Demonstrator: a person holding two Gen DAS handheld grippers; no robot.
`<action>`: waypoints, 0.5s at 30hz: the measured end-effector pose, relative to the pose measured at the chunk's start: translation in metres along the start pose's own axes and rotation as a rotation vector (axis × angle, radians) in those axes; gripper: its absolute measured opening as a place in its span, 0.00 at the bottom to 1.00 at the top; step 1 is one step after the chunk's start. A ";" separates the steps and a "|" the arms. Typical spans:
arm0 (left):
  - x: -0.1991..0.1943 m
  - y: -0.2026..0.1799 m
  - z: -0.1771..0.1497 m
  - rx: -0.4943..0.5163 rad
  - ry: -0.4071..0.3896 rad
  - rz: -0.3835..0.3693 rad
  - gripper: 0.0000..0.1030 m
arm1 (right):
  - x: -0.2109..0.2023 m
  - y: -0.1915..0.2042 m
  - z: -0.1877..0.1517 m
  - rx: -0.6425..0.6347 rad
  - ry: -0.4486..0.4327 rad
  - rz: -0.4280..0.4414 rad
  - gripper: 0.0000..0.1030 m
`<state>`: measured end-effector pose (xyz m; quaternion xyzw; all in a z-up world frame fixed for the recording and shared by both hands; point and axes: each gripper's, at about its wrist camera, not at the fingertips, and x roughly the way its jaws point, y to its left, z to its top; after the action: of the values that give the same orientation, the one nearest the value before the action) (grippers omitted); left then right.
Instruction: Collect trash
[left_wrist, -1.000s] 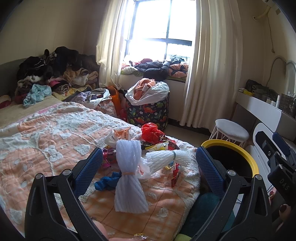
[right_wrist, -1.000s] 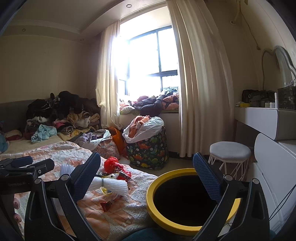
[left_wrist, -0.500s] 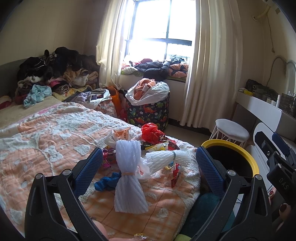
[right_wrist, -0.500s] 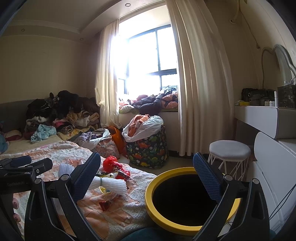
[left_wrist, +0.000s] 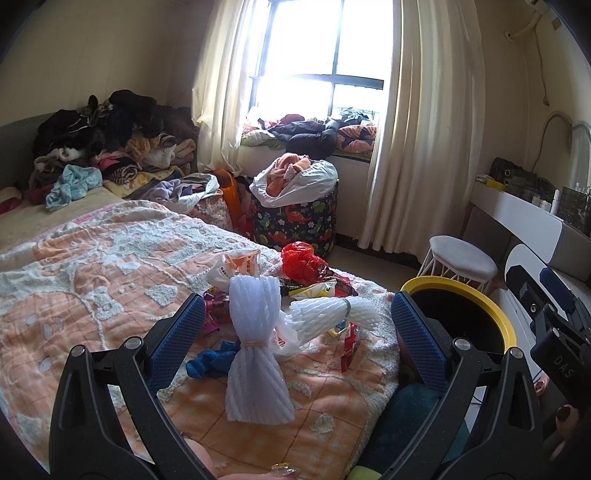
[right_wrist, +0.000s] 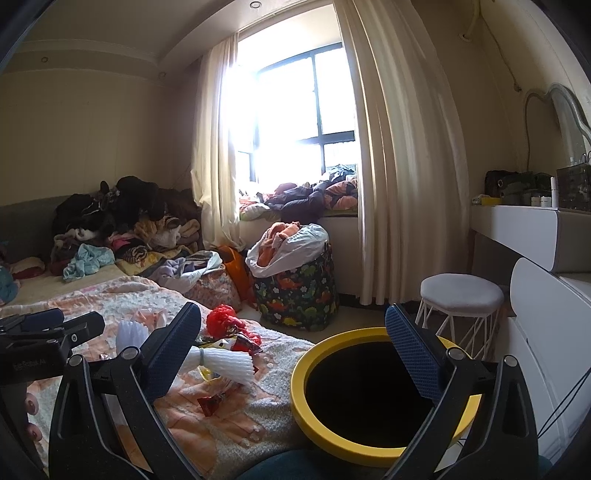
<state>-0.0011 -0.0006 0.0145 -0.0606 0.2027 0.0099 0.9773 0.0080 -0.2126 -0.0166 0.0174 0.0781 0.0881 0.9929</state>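
Trash pile: foam net bundles, a red plastic bag (left_wrist: 300, 258) and snack wrappers lie heaped on the bed (left_wrist: 92, 266), near its foot corner, just beside the yellow-rimmed bin (right_wrist: 373, 435) on the floor.
Left hand-held gripper (left_wrist: 297, 328): jaws wide apart, empty, hovering over the near foam net bundle (left_wrist: 255, 350).
Right hand-held gripper (right_wrist: 293, 350): jaws wide apart, empty, hovering by the bin mouth.
Slip risk: the foam bundle looks soft and springy (bound only by a thin band), so a pinch at its flared end may squeeze out.
Snag risk: the blue cloth (left_wrist: 210, 360) touches the bundle and could be dragged along.
Scatter risk: lifting one piece may knock loose wrappers off the bed edge to the floor.
Miss risk: light foam released off-centre could bounce off the rim.
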 end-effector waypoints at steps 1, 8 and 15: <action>-0.001 0.000 0.003 -0.002 0.001 0.000 0.90 | 0.000 0.000 0.000 0.000 0.001 0.002 0.94; 0.002 0.009 -0.004 -0.005 0.002 0.012 0.90 | 0.005 0.002 0.001 -0.020 0.021 0.028 0.94; 0.016 0.040 -0.011 -0.074 0.003 0.076 0.90 | 0.024 0.020 0.004 -0.090 0.081 0.149 0.94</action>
<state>0.0081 0.0377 -0.0063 -0.0891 0.2059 0.0546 0.9730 0.0281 -0.1884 -0.0152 -0.0253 0.1125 0.1658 0.9794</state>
